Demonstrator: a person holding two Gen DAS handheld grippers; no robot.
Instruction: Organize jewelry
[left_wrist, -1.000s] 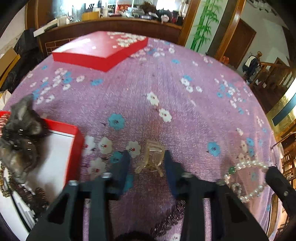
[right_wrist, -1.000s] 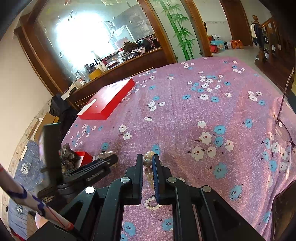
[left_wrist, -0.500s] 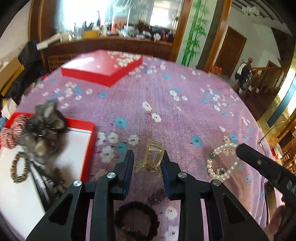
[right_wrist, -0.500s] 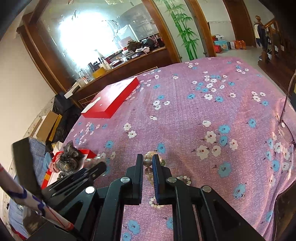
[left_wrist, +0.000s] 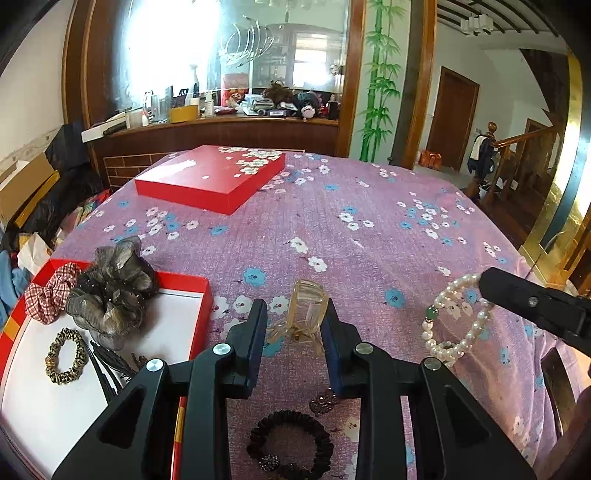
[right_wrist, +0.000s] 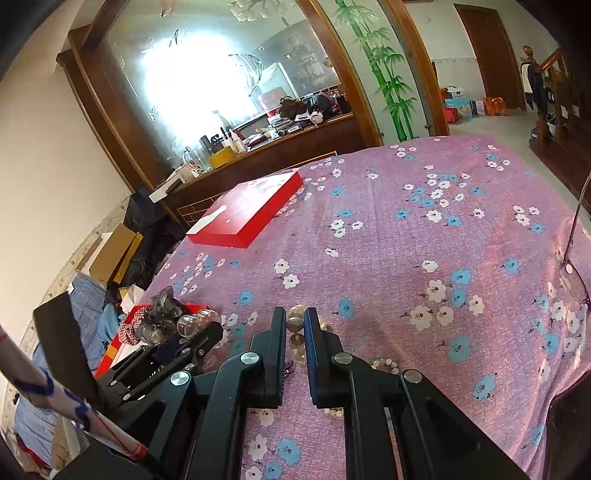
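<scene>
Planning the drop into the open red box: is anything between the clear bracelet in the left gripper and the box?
Nothing visible blocks the way. The clear bracelet sits in the left gripper, above the cloth, and the open red box lies just beside it; its nearest white floor is bare.
</scene>
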